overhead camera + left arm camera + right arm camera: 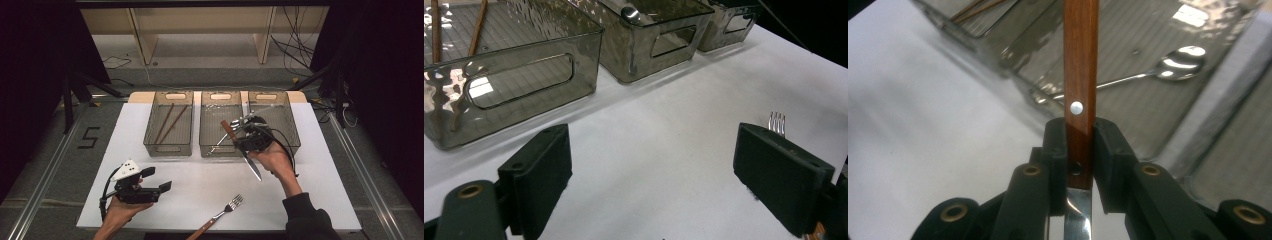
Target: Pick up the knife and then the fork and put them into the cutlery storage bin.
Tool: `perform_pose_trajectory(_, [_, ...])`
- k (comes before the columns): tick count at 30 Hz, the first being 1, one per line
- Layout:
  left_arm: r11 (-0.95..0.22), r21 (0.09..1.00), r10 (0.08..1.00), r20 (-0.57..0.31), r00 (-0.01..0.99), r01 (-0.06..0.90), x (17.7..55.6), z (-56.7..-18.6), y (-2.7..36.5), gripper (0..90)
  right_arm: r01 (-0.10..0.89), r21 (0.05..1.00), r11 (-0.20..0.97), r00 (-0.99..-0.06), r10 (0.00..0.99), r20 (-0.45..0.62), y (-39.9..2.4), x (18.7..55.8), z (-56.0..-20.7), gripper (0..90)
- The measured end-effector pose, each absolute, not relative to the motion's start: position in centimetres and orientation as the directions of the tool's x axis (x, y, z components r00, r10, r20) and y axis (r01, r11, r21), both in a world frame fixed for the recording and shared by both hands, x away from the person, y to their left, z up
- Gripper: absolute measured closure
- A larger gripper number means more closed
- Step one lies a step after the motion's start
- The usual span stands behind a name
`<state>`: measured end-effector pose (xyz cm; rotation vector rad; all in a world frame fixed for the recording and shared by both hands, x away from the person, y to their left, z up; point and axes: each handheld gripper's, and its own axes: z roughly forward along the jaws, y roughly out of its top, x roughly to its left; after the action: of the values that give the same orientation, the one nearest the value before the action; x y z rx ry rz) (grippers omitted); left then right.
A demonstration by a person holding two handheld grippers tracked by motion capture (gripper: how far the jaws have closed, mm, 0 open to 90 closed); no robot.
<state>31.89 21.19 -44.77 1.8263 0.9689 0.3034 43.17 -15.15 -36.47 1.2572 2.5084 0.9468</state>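
Note:
A knife with a brown wooden handle [227, 128] and a steel blade [254, 169] is held above the table in front of the middle bin [220, 150]. My right gripper [240, 132] is shut on it near where handle meets blade. In the right gripper view the handle [1080, 70] rises between the pads of my right gripper [1080, 147], and a spoon [1178, 59] lies in the bin beyond. At the table's front left my left gripper [159, 181] stands open with nothing in it; in its own view, my left gripper [651, 170] frames bare table. A fork [223, 211] lies near the front edge.
Three smoked clear bins stand in a row at the back. The left bin [169, 147] holds two brown chopsticks [170, 123], and the right bin [289, 107] stands behind my right hand. In the left gripper view the fork tines [777, 122] peek over the right jaw.

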Motion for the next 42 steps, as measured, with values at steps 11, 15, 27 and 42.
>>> perform_pose_trajectory(11, [-0.172,0.86,0.732,-0.215,0.646,0.481,31.9,-44.8,21.2,15.0,0.693,0.64,0.332,-0.511,0.852,0.111,-19.4,46.7,-34.6,77.7])
perform_pose_trajectory(15, [-0.17,0.86,0.732,-0.217,0.646,0.482,31.9,-44.8,21.2,15.0,0.702,0.65,0.292,-0.474,0.872,0.12,-20.4,47.9,-34.1,77.7])
perform_pose_trajectory(27, [-0.161,0.862,0.732,-0.223,0.644,0.481,31.9,-44.8,21.2,15.0,0.71,0.672,0.211,-0.391,0.912,0.127,-22.1,50.8,-33.8,77.6])
perform_pose_trajectory(42, [-0.164,0.861,0.729,-0.223,0.647,0.481,31.9,-44.7,21.2,15.0,0.725,0.673,0.143,-0.312,0.94,0.136,-23.5,53.2,-35.3,77.6])
